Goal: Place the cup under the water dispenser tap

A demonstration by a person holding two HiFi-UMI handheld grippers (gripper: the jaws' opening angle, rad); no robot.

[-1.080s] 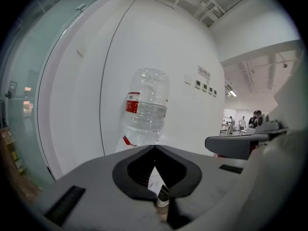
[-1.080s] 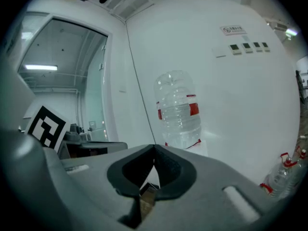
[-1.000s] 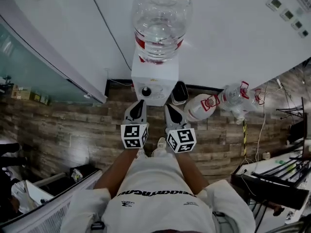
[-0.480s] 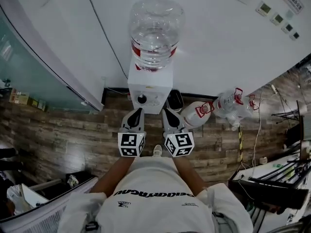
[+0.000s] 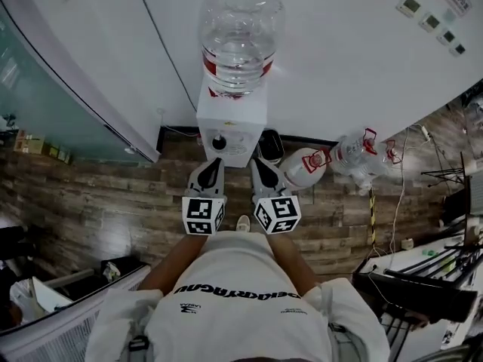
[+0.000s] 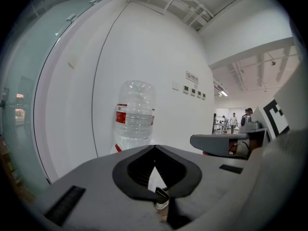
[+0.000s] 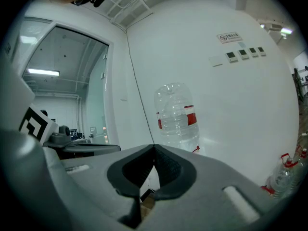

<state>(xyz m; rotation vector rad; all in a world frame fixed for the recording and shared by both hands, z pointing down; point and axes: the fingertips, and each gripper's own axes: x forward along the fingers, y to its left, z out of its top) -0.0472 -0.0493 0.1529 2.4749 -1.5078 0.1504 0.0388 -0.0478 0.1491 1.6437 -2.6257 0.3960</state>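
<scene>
A white water dispenser (image 5: 229, 123) stands against the wall with a big clear bottle (image 5: 240, 32) on top and a dark knob (image 5: 219, 142) on its front. No cup shows in any view. My left gripper (image 5: 215, 164) and right gripper (image 5: 255, 164) are held side by side just in front of the dispenser, pointing at it. Both are shut with nothing between the jaws. In the left gripper view the bottle (image 6: 135, 114) rises above the closed left gripper (image 6: 154, 148). The right gripper view shows the same bottle (image 7: 177, 115) above the closed right gripper (image 7: 153, 148).
Two spare water bottles (image 5: 306, 166) (image 5: 361, 153) lie on the wood floor right of the dispenser, and a black object (image 5: 270, 145) sits beside it. A glass partition (image 5: 45, 104) runs along the left. A cluttered desk (image 5: 423, 285) fills the lower right.
Both grippers have risen a little in front of the dispenser and stay shut. The head view has shifted slightly.
</scene>
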